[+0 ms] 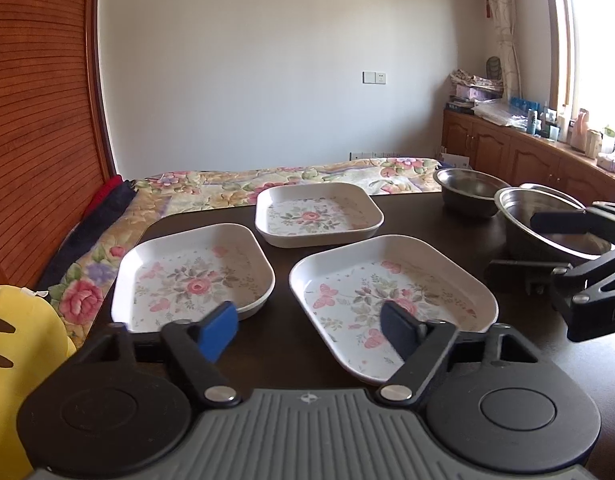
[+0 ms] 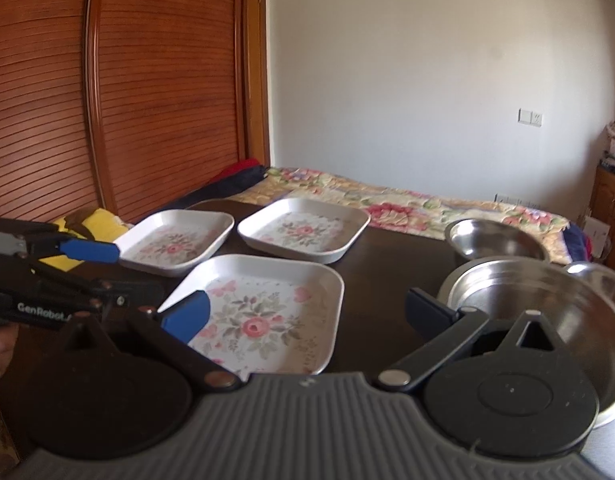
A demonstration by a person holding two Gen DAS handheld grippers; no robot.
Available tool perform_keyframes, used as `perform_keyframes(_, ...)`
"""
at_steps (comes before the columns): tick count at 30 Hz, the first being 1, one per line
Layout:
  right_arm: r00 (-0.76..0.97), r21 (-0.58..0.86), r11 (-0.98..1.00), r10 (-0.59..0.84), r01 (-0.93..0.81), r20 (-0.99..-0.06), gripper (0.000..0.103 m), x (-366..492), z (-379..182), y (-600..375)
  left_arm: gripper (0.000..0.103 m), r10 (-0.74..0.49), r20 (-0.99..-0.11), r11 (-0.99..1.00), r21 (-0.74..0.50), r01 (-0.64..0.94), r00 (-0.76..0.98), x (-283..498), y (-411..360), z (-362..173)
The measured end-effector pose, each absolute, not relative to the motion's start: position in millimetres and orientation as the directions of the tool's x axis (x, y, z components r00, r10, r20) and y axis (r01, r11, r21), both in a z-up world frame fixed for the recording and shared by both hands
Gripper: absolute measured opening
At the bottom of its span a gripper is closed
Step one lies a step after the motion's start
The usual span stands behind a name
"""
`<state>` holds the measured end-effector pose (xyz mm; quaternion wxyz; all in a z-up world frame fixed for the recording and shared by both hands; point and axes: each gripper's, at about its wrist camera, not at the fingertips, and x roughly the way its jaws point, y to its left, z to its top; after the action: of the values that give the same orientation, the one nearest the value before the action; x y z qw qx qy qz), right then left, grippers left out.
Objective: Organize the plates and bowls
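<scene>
Item: three square floral plates, white, raised rims, shallow wells. In the left wrist view the near plate point(image 1: 391, 300) lay lower centre-right, the left plate point(image 1: 191, 276) lower left of centre, the far plate point(image 1: 317, 218) at mid-frame behind both; all rested flat and apart on the dark table point(image 1: 447, 216). Judged light, stiff, glossy and likely slippery, possibly melamine; best taken by a rim edge, one finger inside the well and one under the lip.

Item: steel bowls, at the right of both views. The near bowl point(image 2: 547, 300) sat lower right in the right wrist view, with a smaller bowl point(image 2: 495, 240) behind it and a third rim partly hidden. Judged thin-walled, rigid, smooth, prone to slide or ring; pinch the rim wall.

Item: left gripper point(image 1: 309, 326), spread wide, holding nothing, poised low over the near edges of the two closest plates.

Item: right gripper point(image 2: 303, 314), likewise spread wide and empty, one finger over the near plate, the other beside the near bowl.

Status: nothing stacked yet.
</scene>
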<state>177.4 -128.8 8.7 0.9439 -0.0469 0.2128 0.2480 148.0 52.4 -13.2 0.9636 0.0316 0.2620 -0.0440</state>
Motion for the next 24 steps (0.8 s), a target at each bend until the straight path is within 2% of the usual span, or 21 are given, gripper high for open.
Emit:
perform_keyframes(3, 0.767, 0.03, 0.865, 0.459, -0.5, -0.448, 0.1, 185.4, 5.7, -126.5, 0.068, -0.07, -0.517, 0.994, 0.035, 0.102, 0.853, 153.8, 52.6, -16.3)
perform_keyframes(5, 0.754, 0.039, 0.862, 0.463, -0.506, -0.465, 0.085, 190.8, 3.4, -125.7, 0.066, -0.072, -0.529, 0.994, 0.027, 0.102, 0.846, 159.7, 53.4, -18.2)
perform_keyframes(7, 0.739, 0.052, 0.859, 0.467, -0.509, -0.485, 0.078, 197.0, 0.2, -124.8, 0.063, -0.079, -0.535, 0.994, 0.021, 0.107, 0.841, 163.4, 53.8, -20.0)
perform_keyframes(8, 0.732, 0.06, 0.857, 0.472, -0.513, -0.492, 0.075, 199.3, -1.3, -124.8, 0.059, -0.079, -0.539, 0.994, 0.022, 0.108, 0.839, 166.0, 54.4, -21.4)
perform_keyframes(10, 0.717, 0.069, 0.852, 0.478, -0.519, -0.508, 0.062, 203.8, -3.9, -123.7, 0.054, -0.078, -0.551, 0.994, 0.018, 0.105, 0.831, 169.9, 55.5, -24.1)
perform_keyframes(12, 0.711, 0.068, 0.852, 0.474, -0.519, -0.519, 0.058, 207.2, -6.6, -122.4, 0.052, -0.089, -0.56, 0.994, 0.002, 0.109, 0.824, 173.6, 58.1, -26.8)
perform_keyframes(13, 0.707, 0.067, 0.85, 0.475, -0.522, -0.524, 0.053, 208.6, -7.9, -122.0, 0.051, -0.099, -0.566, 0.993, -0.009, 0.114, 0.819, 175.4, 59.1, -28.1)
perform_keyframes(16, 0.699, 0.066, 0.852, 0.468, -0.519, -0.541, 0.048, 212.5, -10.4, -122.0, 0.051, -0.12, -0.576, 0.992, -0.039, 0.119, 0.808, 180.3, 62.9, -32.1)
perform_keyframes(19, 0.693, 0.064, 0.852, 0.464, -0.519, -0.552, 0.041, 215.4, -11.8, -121.9, 0.045, -0.132, -0.589, 0.991, -0.055, 0.123, 0.797, 184.2, 63.3, -35.9)
perform_keyframes(24, 0.686, 0.068, 0.853, 0.461, -0.517, -0.563, 0.037, 220.1, -14.3, -124.8, 0.041, -0.154, -0.599, 0.988, -0.071, 0.14, 0.786, 186.5, 60.6, -39.1)
